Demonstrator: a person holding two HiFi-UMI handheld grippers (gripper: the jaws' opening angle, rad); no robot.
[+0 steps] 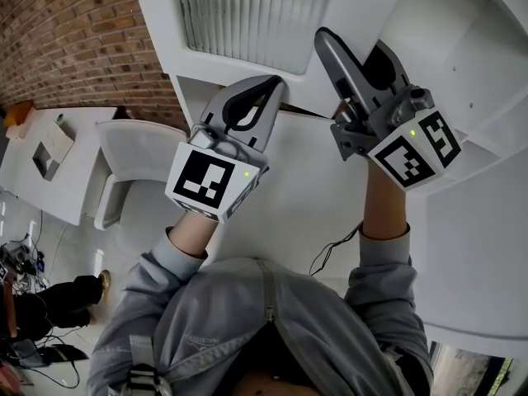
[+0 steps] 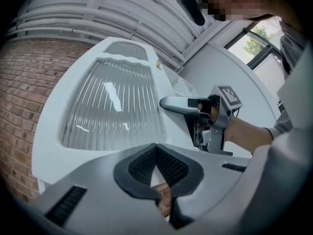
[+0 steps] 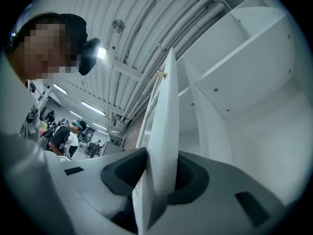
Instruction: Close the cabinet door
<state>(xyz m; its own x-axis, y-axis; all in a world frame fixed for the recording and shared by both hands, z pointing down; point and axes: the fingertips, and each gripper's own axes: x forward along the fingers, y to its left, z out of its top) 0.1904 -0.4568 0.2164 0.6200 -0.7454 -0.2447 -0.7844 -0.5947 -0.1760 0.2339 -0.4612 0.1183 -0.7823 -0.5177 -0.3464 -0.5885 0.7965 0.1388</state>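
**Cabinet door stands open, held by its edge in the right tongs**

The right tongs (image 3: 159, 173) are clamped on the free edge of a white cabinet door (image 3: 164, 131), one jaw on each face. The left tongs (image 2: 155, 150) are pressed together with nothing between them. Their tips sit just below the door's ribbed glass pane (image 2: 112, 106), close beside the right tongs; whether they touch the door cannot be told.

The job looks barely begun. To the right of the right tongs the cabinet interior (image 3: 244, 62) is wide open, with white shelves and side walls in full view. The door is gripped, which is probably the first step, and the swing shut is all left to do.

The door has a smooth white frame, and the pane has fine upright ribs that catch the light. Far to the left of the left tongs are a red brick wall (image 1: 74, 31) and a white tabletop (image 1: 82, 139). Overhead is a corrugated ceiling with pipes and strip lights (a workshop-like hall, with other people (image 3: 63, 136) in the distance).
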